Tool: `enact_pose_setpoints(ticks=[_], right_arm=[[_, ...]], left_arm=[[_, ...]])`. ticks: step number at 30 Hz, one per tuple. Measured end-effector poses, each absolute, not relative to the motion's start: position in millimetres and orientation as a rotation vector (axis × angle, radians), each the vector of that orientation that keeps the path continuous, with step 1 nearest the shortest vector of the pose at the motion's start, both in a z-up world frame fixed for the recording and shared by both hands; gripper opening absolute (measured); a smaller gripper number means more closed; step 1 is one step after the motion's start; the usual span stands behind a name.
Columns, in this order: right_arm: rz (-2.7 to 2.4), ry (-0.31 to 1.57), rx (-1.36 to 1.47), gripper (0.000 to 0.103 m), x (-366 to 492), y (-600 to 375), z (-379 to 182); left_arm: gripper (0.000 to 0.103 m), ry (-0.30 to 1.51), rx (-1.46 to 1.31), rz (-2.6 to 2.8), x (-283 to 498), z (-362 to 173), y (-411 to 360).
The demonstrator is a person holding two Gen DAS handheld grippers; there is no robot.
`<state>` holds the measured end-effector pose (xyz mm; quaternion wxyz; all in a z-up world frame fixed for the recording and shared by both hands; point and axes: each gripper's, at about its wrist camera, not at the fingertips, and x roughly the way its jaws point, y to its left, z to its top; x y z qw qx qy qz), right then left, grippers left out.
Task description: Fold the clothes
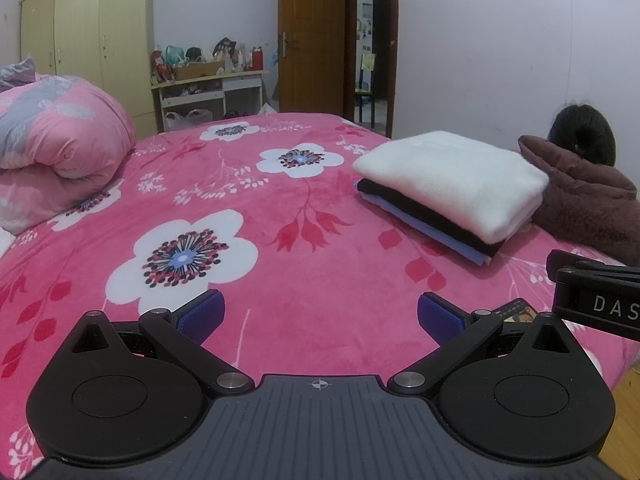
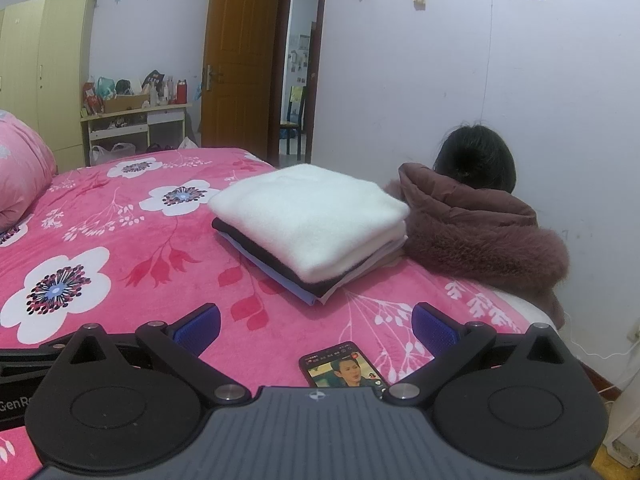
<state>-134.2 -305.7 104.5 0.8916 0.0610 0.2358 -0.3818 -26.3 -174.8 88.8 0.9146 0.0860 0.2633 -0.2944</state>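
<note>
The bed cover (image 1: 320,264) is showing a soft, plush cloth. The white folded garment (image 2: 308,216) is looking fleecy and matt. The brown coat (image 2: 480,232) is carrying rough fur trim. The phone (image 2: 344,366) screen is shining glossy. The door (image 2: 240,60) is looking like smooth varnished wood.

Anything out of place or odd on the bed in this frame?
Yes: a phone with its screen lit, playing a video, lies on the bedspread just ahead of the open right tool. The folded stack looks tidy.

A phone (image 2: 344,366) lies near the bed's (image 2: 120,256) front edge, screen lit. A rolled pink quilt (image 1: 56,136) sits at its left edge. A wardrobe (image 1: 96,36) stands beyond.
</note>
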Motion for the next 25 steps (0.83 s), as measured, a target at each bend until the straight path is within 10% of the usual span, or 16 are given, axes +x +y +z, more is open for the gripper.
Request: enact_pose_setpoints(ticks=[25], right_arm=[[-0.791, 0.491, 0.130, 0.103, -132.8, -303.7, 102.8]], left_arm=[[0.103, 0.547, 0.176, -0.601, -24.2, 87.5, -173.3]])
